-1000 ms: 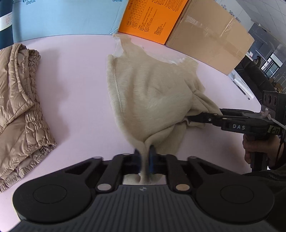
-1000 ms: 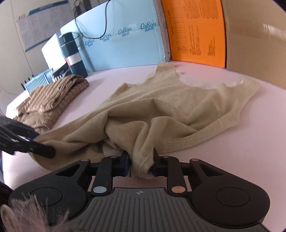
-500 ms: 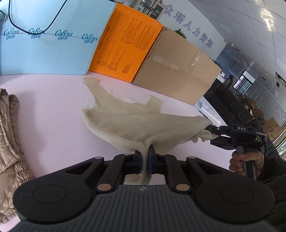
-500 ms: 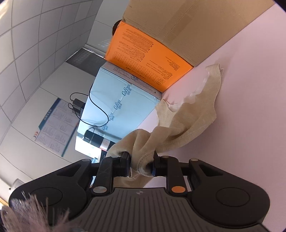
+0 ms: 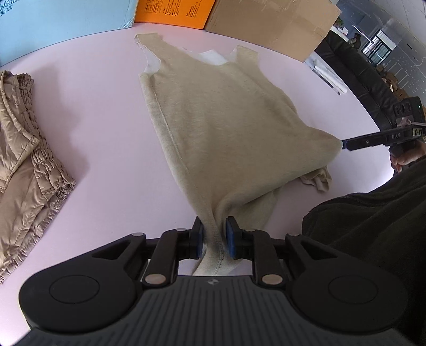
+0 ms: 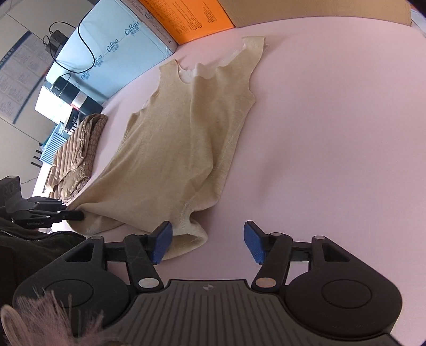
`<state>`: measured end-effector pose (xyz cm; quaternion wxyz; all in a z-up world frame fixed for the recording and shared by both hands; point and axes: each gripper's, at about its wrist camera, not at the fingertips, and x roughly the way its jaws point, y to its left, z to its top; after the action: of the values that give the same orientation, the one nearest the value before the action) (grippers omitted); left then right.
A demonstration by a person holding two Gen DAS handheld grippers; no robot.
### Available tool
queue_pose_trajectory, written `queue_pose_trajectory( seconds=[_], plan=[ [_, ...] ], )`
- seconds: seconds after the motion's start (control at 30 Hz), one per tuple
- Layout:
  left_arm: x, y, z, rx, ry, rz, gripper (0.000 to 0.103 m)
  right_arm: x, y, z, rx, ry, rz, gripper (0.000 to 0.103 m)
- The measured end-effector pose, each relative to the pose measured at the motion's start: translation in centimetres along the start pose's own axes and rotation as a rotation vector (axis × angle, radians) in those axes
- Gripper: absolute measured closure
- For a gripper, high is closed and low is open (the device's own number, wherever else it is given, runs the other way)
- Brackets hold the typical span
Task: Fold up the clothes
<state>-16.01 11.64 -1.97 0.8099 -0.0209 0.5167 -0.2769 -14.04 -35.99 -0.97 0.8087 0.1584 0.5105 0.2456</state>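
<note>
Beige sleeveless top [image 5: 221, 133] lies spread on the pale pink table [image 5: 101, 111], its shoulder straps and neckline at the far end toward the boxes, its hem end nearest me. My left claw [image 5: 215, 238] points steeply down at the table, and the left corner of the hem runs as a gathered strip between its blue pads [image 5: 230, 238]; the jaws are opening, and I cannot tell whether the pads press the cloth at this moment. In the right wrist view the same claw [image 6: 80, 215] shows from the side at the left edge, its dark fingers level at the fabric's lower left corner, with my dark sleeve [image 6: 32, 239] below it. My right claw [image 6: 207, 242] also tilts down at the table; its jaws stand wide and are opening, and the right hem corner lies slack on the table just beside the left blue pad [image 6: 161, 243], with bare table in front of the other pad. From the left wrist view, my right hand [image 5: 404, 157] grips the handle of that tool at the right edge, the fingers reaching in level toward the rumpled hem corner. A folded tan quilted jacket [image 5: 24, 165] lies well apart to the left of the top. Behind stand a light blue box [image 6: 111, 50], an orange box [image 5: 173, 10] and a brown cardboard box [image 5: 271, 24].
</note>
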Motion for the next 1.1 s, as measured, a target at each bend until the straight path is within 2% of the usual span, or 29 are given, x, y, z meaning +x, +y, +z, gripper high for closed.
queue_pose_trajectory(
  seconds=[0.03, 0.1, 0.2, 0.23, 0.33, 0.4, 0.5, 0.57, 0.67, 0.73, 0.8, 0.87, 0.97, 1.1],
  plan=[
    [-0.4, 0.1, 0.2, 0.013, 0.004, 0.015, 0.062, -0.5, -0.1, 0.3, -0.006, -0.024, -0.009, 0.023],
    [-1.5, 0.4, 0.6, 0.032, -0.014, 0.049, 0.051, -1.6, -0.2, 1.1, -0.002, -0.085, -0.03, 0.021],
    [-3.8, 0.9, 1.8, 0.052, -0.063, 0.08, 0.049, -3.4, -0.1, 2.8, -0.019, -0.221, -0.131, 0.016],
    [-4.5, 1.1, 2.5, 0.059, -0.087, 0.105, 0.046, -4.1, 0.3, 3.3, -0.054, -0.293, -0.186, 0.014],
    [-6.6, 1.7, 4.9, 0.085, -0.16, 0.196, 0.037, -6.0, 2.1, 4.4, -0.195, -0.495, -0.351, 0.001],
    [-7.9, 1.9, 6.8, 0.109, -0.21, 0.252, 0.035, -7.0, 3.4, 5.6, -0.301, -0.574, -0.417, 0.0],
    [-10.1, 1.6, 10.2, 0.179, -0.298, 0.328, 0.024, -8.2, 4.7, 8.2, -0.439, -0.593, -0.458, 0.0],
    [-11.3, 1.0, 12.5, 0.236, -0.349, 0.356, 0.022, -9.3, 5.7, 9.6, -0.521, -0.632, -0.472, 0.0],
    [-12.6, 0.1, 15.6, 0.319, -0.402, 0.377, 0.018, -10.6, 7.5, 11.8, -0.643, -0.679, -0.476, 0.0],
    [-12.5, -0.4, 17.3, 0.355, -0.438, 0.388, 0.008, -11.3, 8.7, 12.7, -0.713, -0.722, -0.469, 0.0],
    [-11.0, -0.4, 18.0, 0.346, -0.442, 0.369, 0.0, -11.5, 9.3, 13.1, -0.752, -0.764, -0.434, 0.0],
    [-7.8, 0.0, 18.2, 0.324, -0.412, 0.335, 0.0, -10.2, 9.0, 13.5, -0.726, -0.713, -0.35, 0.0],
    [-2.0, 0.9, 18.1, 0.287, -0.334, 0.321, 0.0, -6.5, 7.5, 14.1, -0.636, -0.602, -0.273, 0.0],
    [5.3, 3.1, 18.4, 0.173, -0.261, 0.289, 0.001, -0.6, 3.9, 15.2, -0.513, -0.453, -0.226, 0.0]
  ],
)
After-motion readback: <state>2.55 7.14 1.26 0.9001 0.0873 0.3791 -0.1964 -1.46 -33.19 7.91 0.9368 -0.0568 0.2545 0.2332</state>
